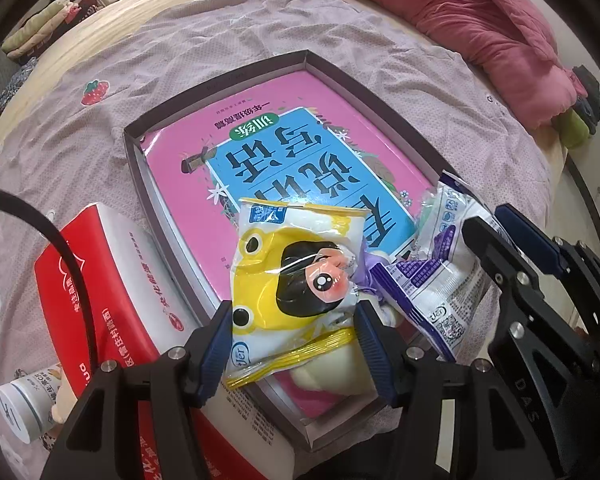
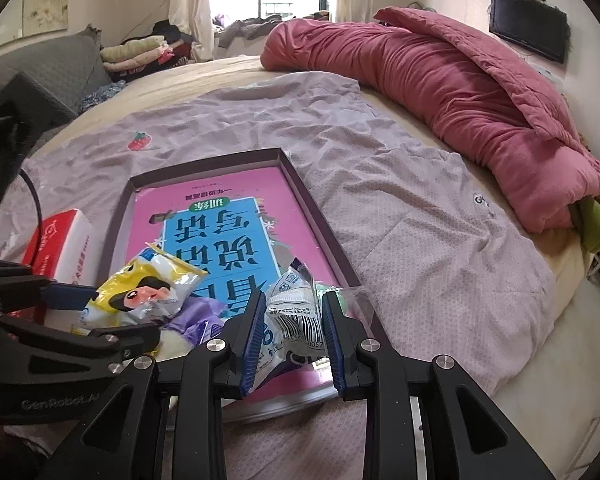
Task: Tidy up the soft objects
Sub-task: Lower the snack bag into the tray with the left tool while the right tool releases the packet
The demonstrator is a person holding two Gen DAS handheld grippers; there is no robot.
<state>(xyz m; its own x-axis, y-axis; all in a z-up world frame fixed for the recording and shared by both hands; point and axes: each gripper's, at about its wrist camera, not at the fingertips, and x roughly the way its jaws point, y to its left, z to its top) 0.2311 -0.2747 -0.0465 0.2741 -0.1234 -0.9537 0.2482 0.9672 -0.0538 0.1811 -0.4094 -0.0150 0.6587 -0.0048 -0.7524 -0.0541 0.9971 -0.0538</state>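
A shallow dark-rimmed box (image 1: 220,80) lies on the bed with a pink and blue book (image 1: 260,152) inside. My left gripper (image 1: 294,320) is shut on a yellow and white cartoon snack bag (image 1: 296,276), held over the box's near end. That bag also shows in the right wrist view (image 2: 140,292). My right gripper (image 2: 292,312) is shut on a white and purple snack bag (image 2: 296,312), also over the box. This bag shows at the right of the left wrist view (image 1: 432,280). A purple soft item (image 2: 200,316) lies between the two bags.
A red and white tissue box (image 1: 100,300) lies left of the dark box, with a white bottle (image 1: 24,404) beside it. A rolled pink quilt (image 2: 460,92) lies along the bed's far right. Folded clothes (image 2: 136,56) are stacked at the back left. The lilac sheet (image 2: 420,220) covers the bed.
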